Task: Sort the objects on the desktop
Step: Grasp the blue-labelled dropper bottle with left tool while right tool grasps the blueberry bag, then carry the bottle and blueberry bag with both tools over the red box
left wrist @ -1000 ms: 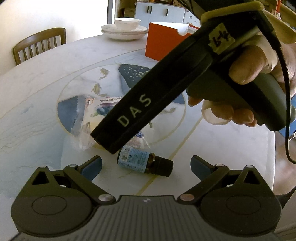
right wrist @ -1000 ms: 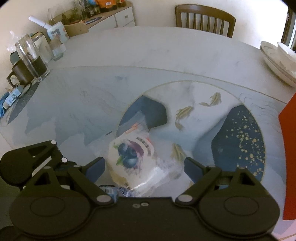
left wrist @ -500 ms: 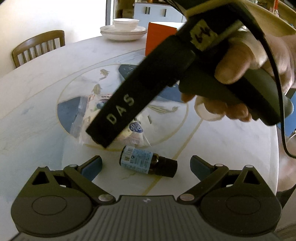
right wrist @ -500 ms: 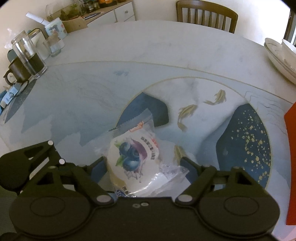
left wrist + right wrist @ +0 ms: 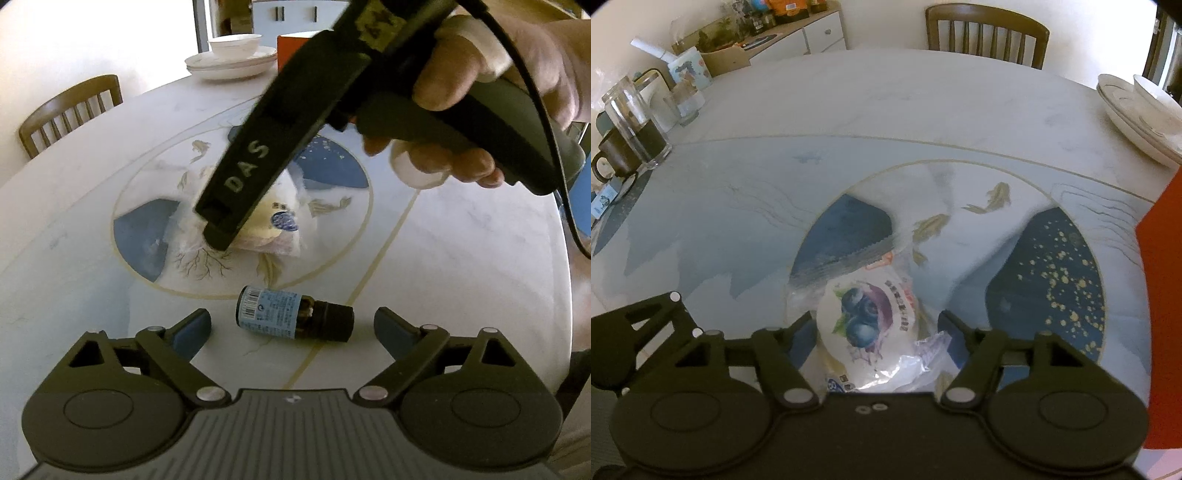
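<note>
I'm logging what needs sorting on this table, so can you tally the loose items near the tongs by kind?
Snack packets: 1, the blueberry packet
Small bottles: 1, the brown bottle
Total: 2

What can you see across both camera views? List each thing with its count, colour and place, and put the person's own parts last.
snack packet: one, clear wrap with blueberry picture, on the table's centre, between the right jaws
small bottle: one, dark with blue label, lying on its side ahead of the left gripper
table: one, pale marble with blue and gold fish inlay
plates and bowl: one stack, white, far table edge
box: one, orange-red, beside the plates
chair: one in each view, brown wood, behind the table
glass jar and mug: clear and dark, table's left edge
left gripper: black, jaws open
right gripper: black, jaws just been closing around the packet
hand: one, holding the right gripper
</note>
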`<state>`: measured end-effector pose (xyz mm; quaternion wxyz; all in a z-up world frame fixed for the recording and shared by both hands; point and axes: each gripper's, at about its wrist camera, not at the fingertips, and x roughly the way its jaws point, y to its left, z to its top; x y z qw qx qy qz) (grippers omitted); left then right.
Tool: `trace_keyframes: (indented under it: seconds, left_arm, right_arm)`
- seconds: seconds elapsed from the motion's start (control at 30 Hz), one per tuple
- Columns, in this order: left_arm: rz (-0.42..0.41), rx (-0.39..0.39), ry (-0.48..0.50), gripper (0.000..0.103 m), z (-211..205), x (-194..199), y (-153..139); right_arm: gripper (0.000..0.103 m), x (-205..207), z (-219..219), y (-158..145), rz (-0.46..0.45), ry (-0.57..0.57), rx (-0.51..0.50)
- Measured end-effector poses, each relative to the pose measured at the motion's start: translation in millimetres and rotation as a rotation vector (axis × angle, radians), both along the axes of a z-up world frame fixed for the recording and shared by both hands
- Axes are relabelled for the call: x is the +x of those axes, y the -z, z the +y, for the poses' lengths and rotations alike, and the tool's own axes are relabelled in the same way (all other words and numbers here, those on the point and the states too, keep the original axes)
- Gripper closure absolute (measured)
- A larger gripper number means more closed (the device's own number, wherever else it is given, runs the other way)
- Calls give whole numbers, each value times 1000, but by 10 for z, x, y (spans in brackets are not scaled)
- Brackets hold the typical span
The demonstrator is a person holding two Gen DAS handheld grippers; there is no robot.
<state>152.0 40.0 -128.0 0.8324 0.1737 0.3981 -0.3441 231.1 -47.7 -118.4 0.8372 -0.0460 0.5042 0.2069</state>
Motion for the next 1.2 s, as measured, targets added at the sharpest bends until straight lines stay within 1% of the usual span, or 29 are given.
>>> trace_keyframes:
  seconds: [0.1, 0.17, 0.27, 0.3, 0.37, 0.47, 0.8, 0.93, 1.2]
  left_arm:
    - [2, 0, -6, 12, -8, 11, -7]
    - [3, -1, -3, 20, -16, -10, -25]
    - [4, -2, -1, 29, -40, -4, -47]
    - [4, -2, -3, 30, -49, 6, -53]
    - [0, 0, -10, 36, -68, 4, -63]
    - [-2, 0, -15, 40, -83, -6, -73]
    - [8, 7, -74, 41, -199, -24, -94]
    - [24, 0, -104, 41, -267, -28, -125]
    - [10, -29, -126, 41, -524, -31, -346]
  right_arm:
    - [36, -21, -74, -7, 0, 16, -1]
    - [41, -39, -127, -18, -1, 25, 0]
    - [44, -72, -198, -32, -1, 37, -7]
    - [45, -87, -220, -34, -3, 41, -11]
    - [46, -115, -274, -32, -3, 52, -15]
    - [47, -162, -348, -38, 2, 63, -15]
    - [48, -388, -622, -100, -6, 76, -47]
    - [49, -469, -788, -168, -16, 86, -35]
    - [49, -602, -1141, -362, -38, 93, 2]
